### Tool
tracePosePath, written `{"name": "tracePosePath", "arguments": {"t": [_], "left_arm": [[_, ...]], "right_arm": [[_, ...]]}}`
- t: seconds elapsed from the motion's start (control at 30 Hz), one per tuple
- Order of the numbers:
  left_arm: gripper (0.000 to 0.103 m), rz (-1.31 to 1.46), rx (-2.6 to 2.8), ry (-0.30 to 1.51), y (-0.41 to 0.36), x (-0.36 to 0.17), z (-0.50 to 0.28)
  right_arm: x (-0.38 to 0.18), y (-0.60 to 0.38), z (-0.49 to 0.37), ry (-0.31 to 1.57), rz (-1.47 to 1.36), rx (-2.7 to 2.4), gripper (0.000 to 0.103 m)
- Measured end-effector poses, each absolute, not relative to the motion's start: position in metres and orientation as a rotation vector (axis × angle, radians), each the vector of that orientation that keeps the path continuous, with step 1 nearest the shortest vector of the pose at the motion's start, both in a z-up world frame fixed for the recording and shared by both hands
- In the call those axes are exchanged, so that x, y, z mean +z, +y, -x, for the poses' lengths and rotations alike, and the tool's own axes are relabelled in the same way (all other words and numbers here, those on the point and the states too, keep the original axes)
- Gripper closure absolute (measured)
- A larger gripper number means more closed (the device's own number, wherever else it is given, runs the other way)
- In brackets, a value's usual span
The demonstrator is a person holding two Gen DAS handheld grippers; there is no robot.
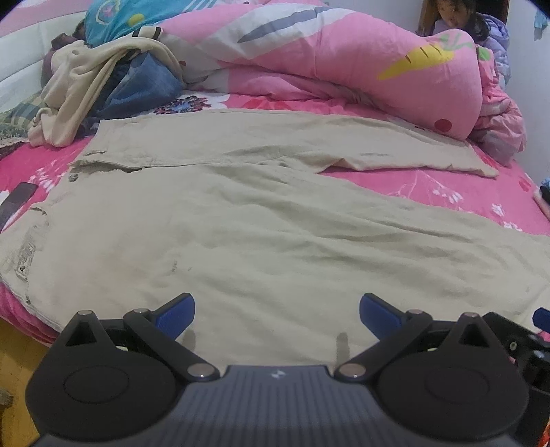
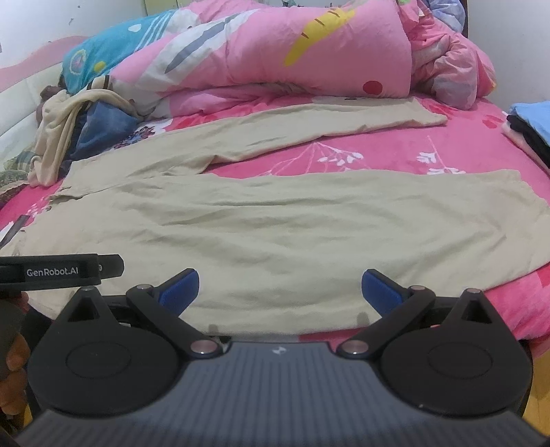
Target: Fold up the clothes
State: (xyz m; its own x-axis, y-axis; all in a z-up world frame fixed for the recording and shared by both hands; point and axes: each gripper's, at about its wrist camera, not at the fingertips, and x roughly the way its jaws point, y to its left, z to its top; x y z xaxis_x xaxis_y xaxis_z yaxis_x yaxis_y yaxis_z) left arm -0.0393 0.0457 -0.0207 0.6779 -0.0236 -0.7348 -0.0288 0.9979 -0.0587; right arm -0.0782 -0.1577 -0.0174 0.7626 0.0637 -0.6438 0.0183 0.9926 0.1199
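Observation:
Beige trousers (image 1: 261, 220) lie spread flat on the pink bed, waist at the left, both legs running right with a gap of pink sheet between them. The right wrist view shows the same trousers (image 2: 275, 233), the near leg ending at the right. My left gripper (image 1: 276, 314) hovers open over the near leg's front edge, nothing between its blue pads (image 1: 175, 314). My right gripper (image 2: 280, 292) is open too, above the near leg close to the bed's edge. The left gripper's black body (image 2: 62, 270) shows at that view's left, with a hand (image 2: 13, 364) below it.
A rolled pink quilt (image 1: 343, 58) fills the back of the bed. A heap of cream and blue clothes (image 1: 103, 93) lies back left. A dark phone (image 1: 17, 203) rests at the left edge. Folded blue and black clothes (image 2: 531, 127) sit at the right. A person (image 1: 481, 31) is behind the quilt.

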Motion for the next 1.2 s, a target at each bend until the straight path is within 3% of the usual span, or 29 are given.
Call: {"name": "tracePosePath", "arguments": {"t": [1.2], "left_arm": [[0.000, 0.016, 0.015, 0.859, 0.037, -0.027, 0.038]], "right_arm": [[-0.028, -0.166, 0.076, 0.736, -0.149, 0.010, 0.001]]}}
